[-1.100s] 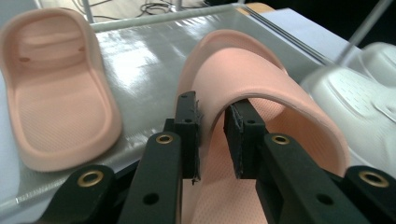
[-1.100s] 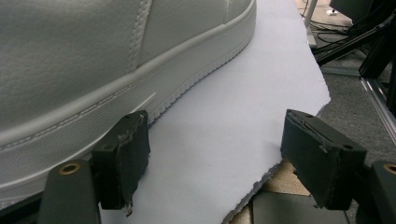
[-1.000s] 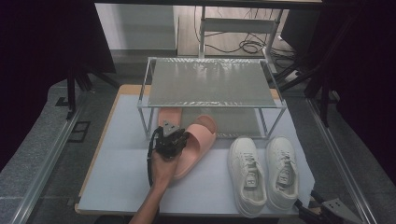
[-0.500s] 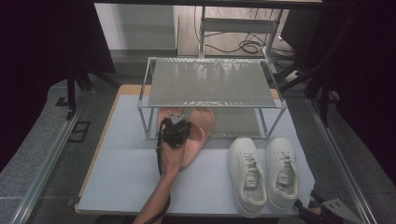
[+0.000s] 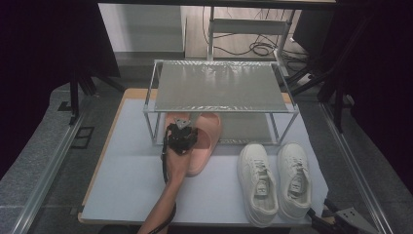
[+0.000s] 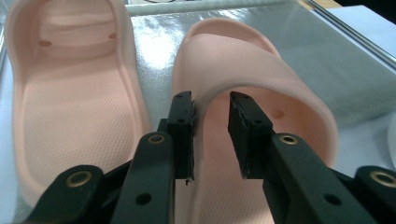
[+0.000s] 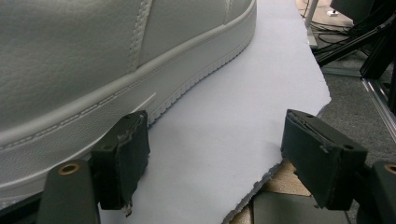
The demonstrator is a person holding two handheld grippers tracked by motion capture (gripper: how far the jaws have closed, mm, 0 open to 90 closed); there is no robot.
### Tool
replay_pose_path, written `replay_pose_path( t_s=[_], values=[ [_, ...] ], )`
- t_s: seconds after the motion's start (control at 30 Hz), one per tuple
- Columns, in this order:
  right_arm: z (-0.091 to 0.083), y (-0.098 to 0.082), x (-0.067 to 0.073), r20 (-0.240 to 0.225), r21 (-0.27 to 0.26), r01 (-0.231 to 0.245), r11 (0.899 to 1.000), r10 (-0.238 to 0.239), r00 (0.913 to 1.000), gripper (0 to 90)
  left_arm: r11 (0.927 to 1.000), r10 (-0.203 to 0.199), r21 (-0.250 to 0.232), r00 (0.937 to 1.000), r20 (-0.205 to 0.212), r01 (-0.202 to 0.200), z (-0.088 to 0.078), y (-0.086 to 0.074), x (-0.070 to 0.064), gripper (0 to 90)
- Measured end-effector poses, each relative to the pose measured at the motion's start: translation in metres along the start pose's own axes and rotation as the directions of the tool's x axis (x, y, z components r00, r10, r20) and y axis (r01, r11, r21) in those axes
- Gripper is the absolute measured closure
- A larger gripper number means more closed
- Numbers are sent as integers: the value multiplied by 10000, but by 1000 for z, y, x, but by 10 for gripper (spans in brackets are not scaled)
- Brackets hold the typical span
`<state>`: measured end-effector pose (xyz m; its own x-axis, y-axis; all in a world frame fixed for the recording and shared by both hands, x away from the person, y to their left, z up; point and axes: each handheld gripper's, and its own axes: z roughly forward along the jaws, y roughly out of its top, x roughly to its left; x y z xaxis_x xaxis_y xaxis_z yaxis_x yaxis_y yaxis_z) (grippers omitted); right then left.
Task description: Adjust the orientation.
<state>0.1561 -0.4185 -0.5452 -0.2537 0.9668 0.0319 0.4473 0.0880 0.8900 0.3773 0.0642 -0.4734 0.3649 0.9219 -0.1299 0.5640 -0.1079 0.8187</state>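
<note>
The left gripper had just been loosening around the right pink slide's strap; the right gripper rested released beside a white sneaker

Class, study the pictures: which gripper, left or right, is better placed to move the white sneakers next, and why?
Probably the right gripper. Its open jaws sit beside the sole of a white sneaker at the table's near right corner, while the left gripper is at the pink slipper, its jaws just opening off the strap.

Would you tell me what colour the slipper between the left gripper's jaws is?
The slipper is pale peach-pink, seen best in the left gripper view.
</note>
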Motion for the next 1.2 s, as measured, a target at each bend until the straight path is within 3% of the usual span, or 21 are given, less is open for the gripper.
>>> replay_pose_path(
  t_s=[0.23, 0.5, 0.77, 1.07, 1.2],
  values=[
    [0, 0, 0, 3, 0, -3, 10000, 3, 10000, 234, 9996, 288, -80, 9982, 528, -284, -23, -5, 6, 690],
    [0, 0, 0, 9, -1, -3, 10000, 3, 10000, 234, 9970, 662, 299, 9862, 1518, -715, -43, -15, 6, 676],
    [0, 0, 0, -5, -43, 2, 10000, -2, 10000, 234, 9919, 1204, 194, 9776, 1728, -1256, -56, -31, 3, 646],
    [0, 0, 0, -3, -43, 7, 10000, -7, 10000, 234, 9900, 1313, 197, 9626, 2369, -1399, -74, -53, 1, 770],
    [0, 0, 0, -3, -50, -4, 10000, 4, 10000, 234, 9898, 1321, 193, 9595, 2487, -1412, -83, -65, 2, 850]
  ],
)
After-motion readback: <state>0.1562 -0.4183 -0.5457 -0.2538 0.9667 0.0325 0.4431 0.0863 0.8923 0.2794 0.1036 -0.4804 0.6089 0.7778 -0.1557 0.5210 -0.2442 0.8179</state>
